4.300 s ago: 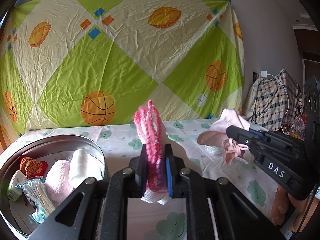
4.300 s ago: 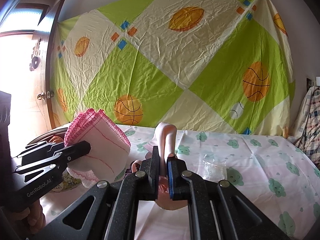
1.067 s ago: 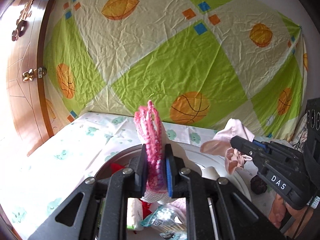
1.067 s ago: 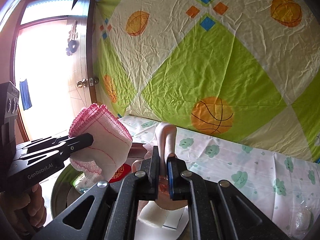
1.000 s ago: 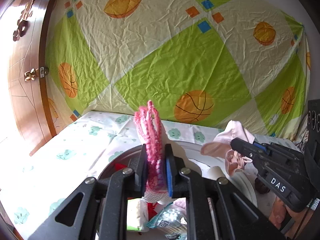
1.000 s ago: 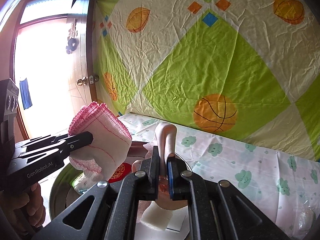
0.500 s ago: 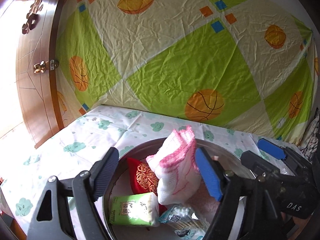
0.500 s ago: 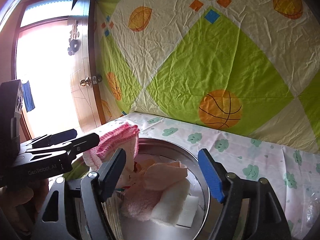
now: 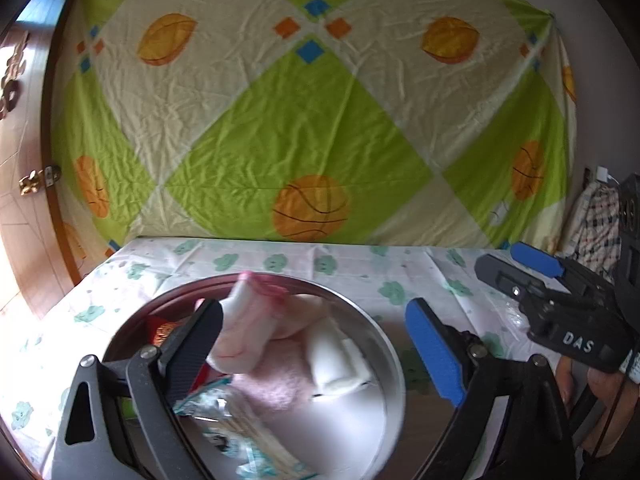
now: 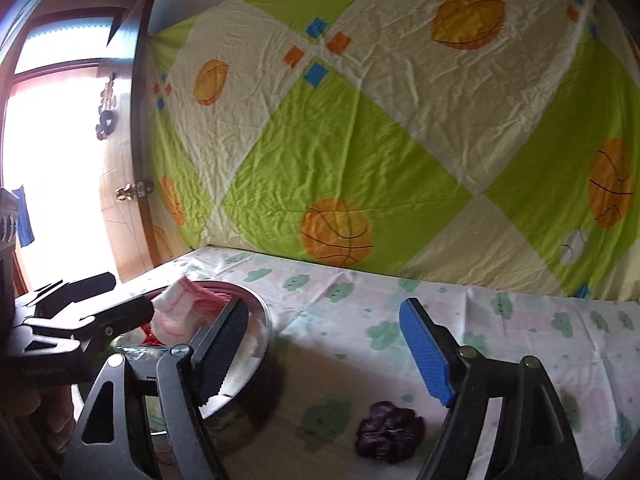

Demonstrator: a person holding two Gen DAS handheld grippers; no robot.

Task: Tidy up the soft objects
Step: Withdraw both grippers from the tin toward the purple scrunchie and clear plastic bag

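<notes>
A round metal tin [image 9: 394, 364] holds a white cloth with pink edging [image 9: 244, 332], a peach cloth [image 9: 298, 312], a fluffy pink towel [image 9: 276, 386] and a white roll [image 9: 332, 360]. My left gripper [image 9: 316, 344] hangs over the tin with its jaws opening; the pink-edged cloth lies loose by the black finger and no pad presses on it. My right gripper [image 10: 324, 348] is to the right of the tin [image 10: 262, 320], jaws opening, nothing between them. A dark purple scrunchie [image 10: 390, 436] lies on the tablecloth under it.
The table wears a cloud-print cloth [image 10: 520, 340]. A green and cream sheet [image 9: 320, 120] hangs behind it. A wooden door [image 9: 20, 200] stands left and a plaid bag [image 9: 592, 216] right. A red pouch [image 9: 162, 328] and a swab packet [image 9: 240, 432] also lie in the tin.
Both grippers have let go: the pink-edged cloth and the peach cloth dropped into the tin. Both jaws have spread wide and both hands have swung right, bringing the purple scrunchie into view.
</notes>
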